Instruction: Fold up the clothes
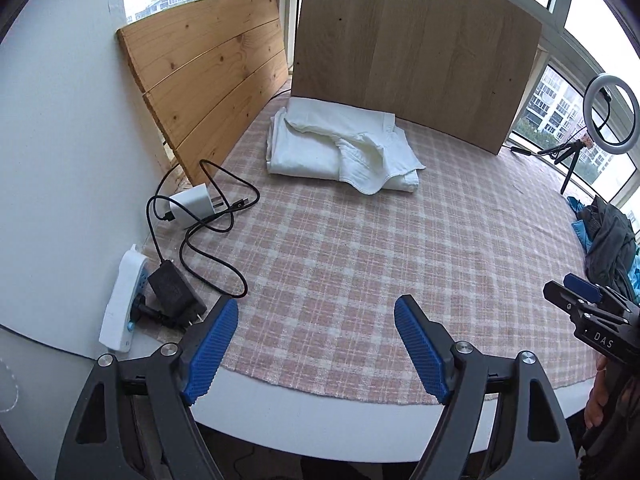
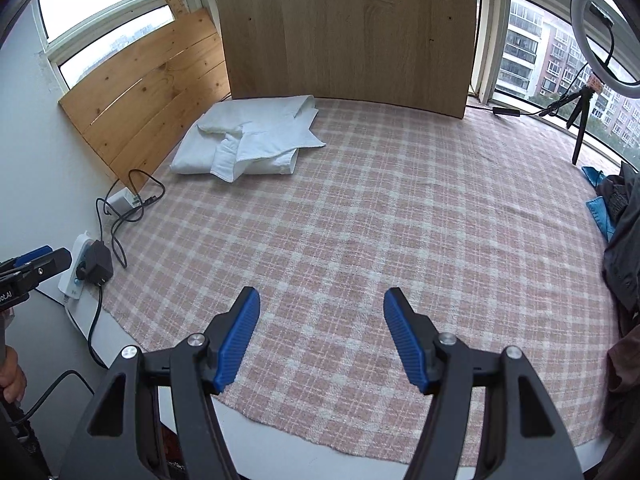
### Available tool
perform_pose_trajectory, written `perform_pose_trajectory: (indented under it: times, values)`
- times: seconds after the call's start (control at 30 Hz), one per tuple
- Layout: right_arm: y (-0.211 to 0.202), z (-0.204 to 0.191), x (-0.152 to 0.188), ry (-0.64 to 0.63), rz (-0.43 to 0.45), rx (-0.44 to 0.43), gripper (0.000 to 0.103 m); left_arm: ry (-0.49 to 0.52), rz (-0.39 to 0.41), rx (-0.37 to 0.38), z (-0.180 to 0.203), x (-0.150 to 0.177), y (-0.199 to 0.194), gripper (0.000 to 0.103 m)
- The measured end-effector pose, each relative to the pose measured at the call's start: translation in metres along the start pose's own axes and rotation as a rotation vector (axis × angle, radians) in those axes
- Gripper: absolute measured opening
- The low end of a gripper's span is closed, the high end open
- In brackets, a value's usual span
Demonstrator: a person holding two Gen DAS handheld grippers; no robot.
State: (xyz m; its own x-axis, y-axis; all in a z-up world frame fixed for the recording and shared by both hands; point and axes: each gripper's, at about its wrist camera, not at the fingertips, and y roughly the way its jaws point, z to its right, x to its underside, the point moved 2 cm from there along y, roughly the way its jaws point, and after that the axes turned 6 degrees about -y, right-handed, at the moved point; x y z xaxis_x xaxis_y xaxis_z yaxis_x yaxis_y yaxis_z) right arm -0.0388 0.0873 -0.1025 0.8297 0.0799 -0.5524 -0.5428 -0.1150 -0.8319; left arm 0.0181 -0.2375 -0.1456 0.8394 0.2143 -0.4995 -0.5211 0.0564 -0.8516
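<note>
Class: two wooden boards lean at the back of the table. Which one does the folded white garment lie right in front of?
The taller, grey-brown smooth board. The folded white garment lies at its foot; the other, the orange knotty pine board, stands lower, off to the left.

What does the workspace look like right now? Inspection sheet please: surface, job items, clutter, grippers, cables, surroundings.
Surface: checked cloth covering the table, bare in the middle.
Job's things: folded white garment at the far left by the wood panel; dark clothes pile at the right edge.
Clutter: white charger, power strip.
Grippers: left gripper and right gripper, jaws apart, nothing between them.
Cables: black cable looped at the left edge.
Surroundings: windows, pine boards, ring light on a tripod.
</note>
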Motion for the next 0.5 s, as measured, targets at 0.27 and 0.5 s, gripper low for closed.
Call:
perform_pose_trajectory:
  times: [0.27, 0.5]
  values:
    - [-0.004, -0.015, 0.004, -0.030, 0.011, 0.001, 0.064, 0.000, -0.004, 0.026, -0.003, 0.010, -0.007, 0.079]
    - [-0.005, -0.018, 0.007, -0.036, 0.012, 0.007, 0.064, 0.043, 0.007, 0.041, 0.009, 0.010, -0.011, 0.079]
